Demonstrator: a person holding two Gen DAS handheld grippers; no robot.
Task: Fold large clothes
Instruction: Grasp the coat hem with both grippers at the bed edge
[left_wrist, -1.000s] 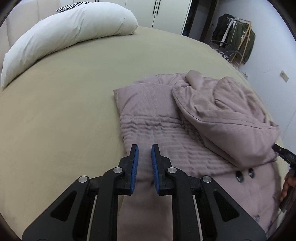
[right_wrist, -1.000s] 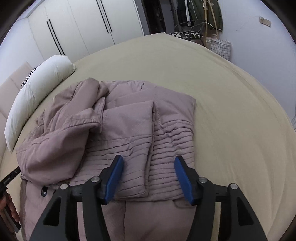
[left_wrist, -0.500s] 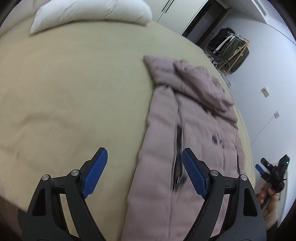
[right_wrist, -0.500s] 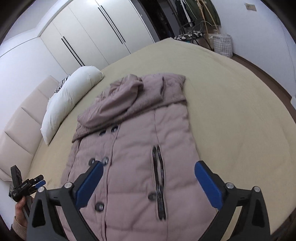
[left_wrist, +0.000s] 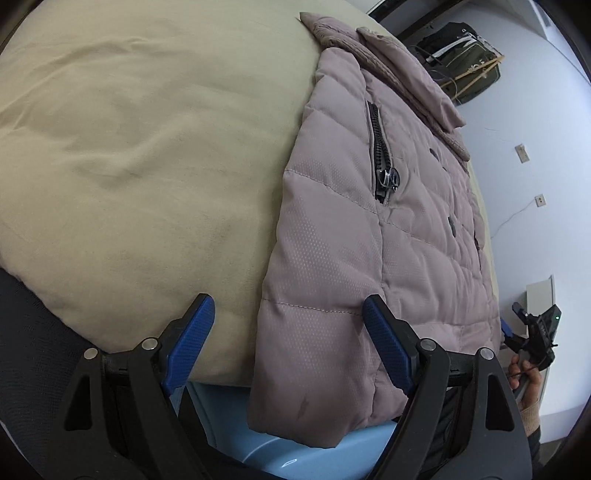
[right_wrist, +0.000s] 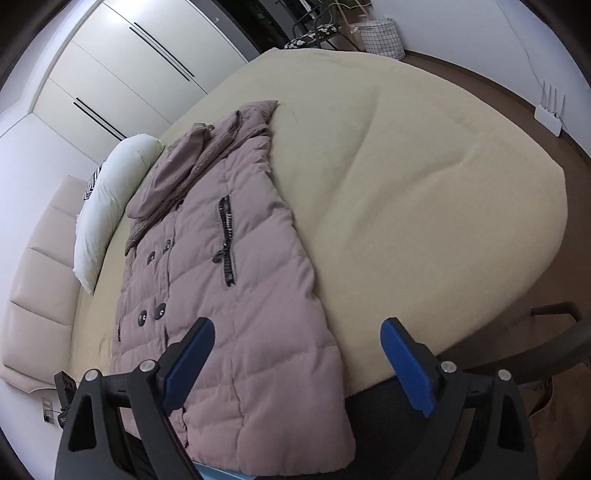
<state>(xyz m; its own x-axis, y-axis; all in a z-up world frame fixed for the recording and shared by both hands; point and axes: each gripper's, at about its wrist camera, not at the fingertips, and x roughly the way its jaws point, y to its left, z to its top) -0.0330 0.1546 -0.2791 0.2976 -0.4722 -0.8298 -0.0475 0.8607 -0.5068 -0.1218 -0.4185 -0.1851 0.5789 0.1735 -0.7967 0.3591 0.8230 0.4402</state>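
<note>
Both grippers, the left gripper (left_wrist: 284, 338) and the right gripper (right_wrist: 297, 363), are now held wide open and empty. A second ago the left one was nearly shut. The coat (right_wrist: 229, 295) is laid long on the bed (right_wrist: 406, 184), its hem hanging over the edge, so the hem can be grabbed next.

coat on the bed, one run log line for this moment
coat: flat on bed, hem over edge | left hand-held gripper: open | right hand-held gripper: open
</note>
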